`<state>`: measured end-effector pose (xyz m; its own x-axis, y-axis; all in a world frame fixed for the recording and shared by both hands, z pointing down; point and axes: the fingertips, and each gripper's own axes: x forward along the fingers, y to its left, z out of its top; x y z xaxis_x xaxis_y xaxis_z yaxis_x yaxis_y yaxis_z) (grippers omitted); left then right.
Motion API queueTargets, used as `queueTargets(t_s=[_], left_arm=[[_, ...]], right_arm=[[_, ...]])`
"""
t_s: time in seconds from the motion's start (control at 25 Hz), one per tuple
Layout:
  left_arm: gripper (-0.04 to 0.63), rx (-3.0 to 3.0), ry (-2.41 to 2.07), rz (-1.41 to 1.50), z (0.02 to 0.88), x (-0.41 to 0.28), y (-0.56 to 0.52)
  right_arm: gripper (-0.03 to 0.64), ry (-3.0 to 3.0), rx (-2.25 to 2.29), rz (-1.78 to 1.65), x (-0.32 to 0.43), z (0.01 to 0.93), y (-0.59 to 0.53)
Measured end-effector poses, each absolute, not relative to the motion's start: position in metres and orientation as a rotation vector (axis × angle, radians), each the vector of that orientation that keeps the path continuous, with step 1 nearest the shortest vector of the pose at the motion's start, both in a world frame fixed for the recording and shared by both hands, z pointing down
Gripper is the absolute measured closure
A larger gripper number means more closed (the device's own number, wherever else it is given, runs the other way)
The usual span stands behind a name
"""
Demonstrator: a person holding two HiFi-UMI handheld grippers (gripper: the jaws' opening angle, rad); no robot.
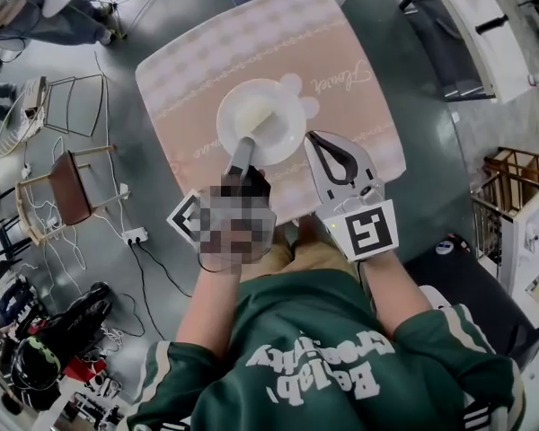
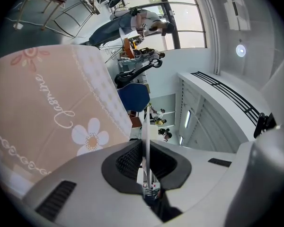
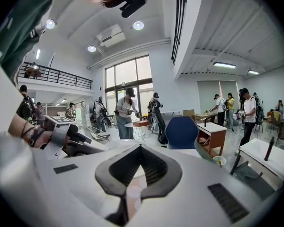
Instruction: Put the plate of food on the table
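left tongs (image 1: 245, 151): clamped on plate (image 1: 226, 119) rim at 6 o'clock | right tongs (image 1: 314, 139): closed, empty, at plate's 4 o'clock | plate: over worktop (image 1: 359, 106) middle, touchdown unclear | risk: single edge grip, so might tilt and dump food (image 1: 251, 115) if released early

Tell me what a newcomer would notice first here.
The white plate stands out over the middle of the pink tablecloth, its near rim pinched in the left gripper. The right gripper sits just right of it, jaws together and empty. The person's green top fills the bottom of the head view.
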<state>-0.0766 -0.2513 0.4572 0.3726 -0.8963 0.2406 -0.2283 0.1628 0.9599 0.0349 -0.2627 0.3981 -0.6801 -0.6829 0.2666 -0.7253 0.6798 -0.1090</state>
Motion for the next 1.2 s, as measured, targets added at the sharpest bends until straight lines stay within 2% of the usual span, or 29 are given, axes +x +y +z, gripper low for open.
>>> queueTargets(t_s=[1.2], left_arm=[[0.568,1.244,-1.127,-0.531,0.590,-0.095,-0.297]], right_arm=[[0.601,-2.537,1.173,0.495,0.001,0.506,-0.308]])
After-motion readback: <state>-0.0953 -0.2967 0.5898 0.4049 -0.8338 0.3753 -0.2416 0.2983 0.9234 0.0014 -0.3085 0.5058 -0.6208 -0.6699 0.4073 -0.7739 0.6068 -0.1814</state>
